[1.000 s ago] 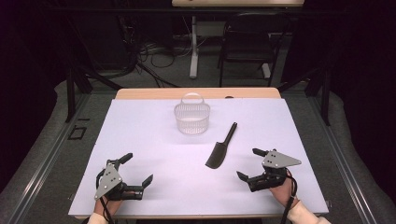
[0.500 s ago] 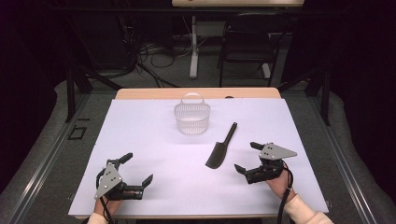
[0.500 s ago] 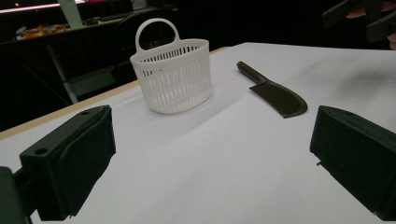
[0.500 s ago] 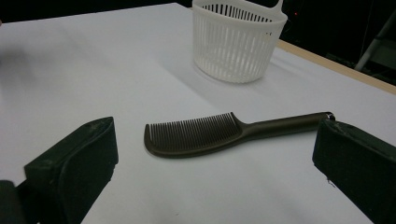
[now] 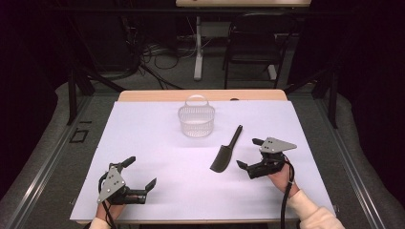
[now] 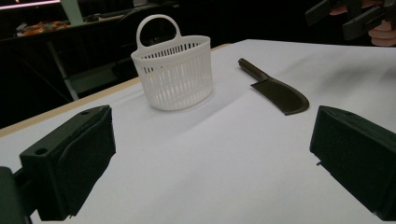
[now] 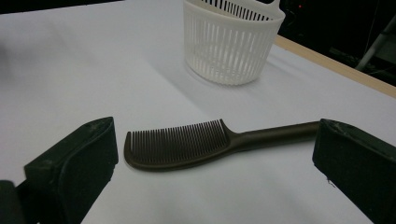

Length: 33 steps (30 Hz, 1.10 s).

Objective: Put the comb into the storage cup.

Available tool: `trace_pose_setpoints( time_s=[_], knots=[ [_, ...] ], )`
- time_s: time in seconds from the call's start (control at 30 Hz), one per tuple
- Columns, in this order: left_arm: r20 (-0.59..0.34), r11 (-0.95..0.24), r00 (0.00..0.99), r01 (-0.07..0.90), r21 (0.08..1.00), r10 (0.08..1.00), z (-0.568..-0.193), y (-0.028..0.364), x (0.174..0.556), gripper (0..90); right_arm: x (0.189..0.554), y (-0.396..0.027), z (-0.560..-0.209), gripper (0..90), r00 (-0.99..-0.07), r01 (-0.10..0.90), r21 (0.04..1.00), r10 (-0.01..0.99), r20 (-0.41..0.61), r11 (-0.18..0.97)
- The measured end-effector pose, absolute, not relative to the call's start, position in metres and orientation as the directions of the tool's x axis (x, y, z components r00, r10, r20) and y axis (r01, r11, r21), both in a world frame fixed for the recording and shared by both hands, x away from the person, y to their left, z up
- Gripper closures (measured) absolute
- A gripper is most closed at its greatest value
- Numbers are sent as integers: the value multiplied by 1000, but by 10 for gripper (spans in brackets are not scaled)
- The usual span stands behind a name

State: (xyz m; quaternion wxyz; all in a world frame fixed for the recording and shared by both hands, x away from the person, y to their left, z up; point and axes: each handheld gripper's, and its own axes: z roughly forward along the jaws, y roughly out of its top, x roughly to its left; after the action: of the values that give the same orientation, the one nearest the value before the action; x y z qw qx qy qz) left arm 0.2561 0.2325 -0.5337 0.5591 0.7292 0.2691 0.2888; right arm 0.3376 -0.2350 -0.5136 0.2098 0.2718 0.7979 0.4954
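Beside the comb (image 5: 226, 151), the right gripper (image 5: 247, 152) has edged closer.

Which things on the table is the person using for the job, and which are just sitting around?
For the job:
- dark brown plastic comb with a handle, lying flat
- right gripper, open, close beside the comb
- white slotted plastic basket with a loop handle, likely

Just there:
- left gripper, open, resting apart
- black chair behind the table

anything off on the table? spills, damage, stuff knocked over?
Nothing stands out. The basket stands upright, the comb lies flat and whole beside it, and the sheet is clean. The right gripper is open near the comb.
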Motion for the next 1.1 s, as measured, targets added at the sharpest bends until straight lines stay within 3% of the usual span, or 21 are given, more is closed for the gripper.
trace_pose_setpoints(
  time_s=[1.1],
  knots=[
    [126,-237,679,72,969,723,-534,232,256,1,386,-238,-508,0,-767,299,883,641,-3,362]
  ],
)
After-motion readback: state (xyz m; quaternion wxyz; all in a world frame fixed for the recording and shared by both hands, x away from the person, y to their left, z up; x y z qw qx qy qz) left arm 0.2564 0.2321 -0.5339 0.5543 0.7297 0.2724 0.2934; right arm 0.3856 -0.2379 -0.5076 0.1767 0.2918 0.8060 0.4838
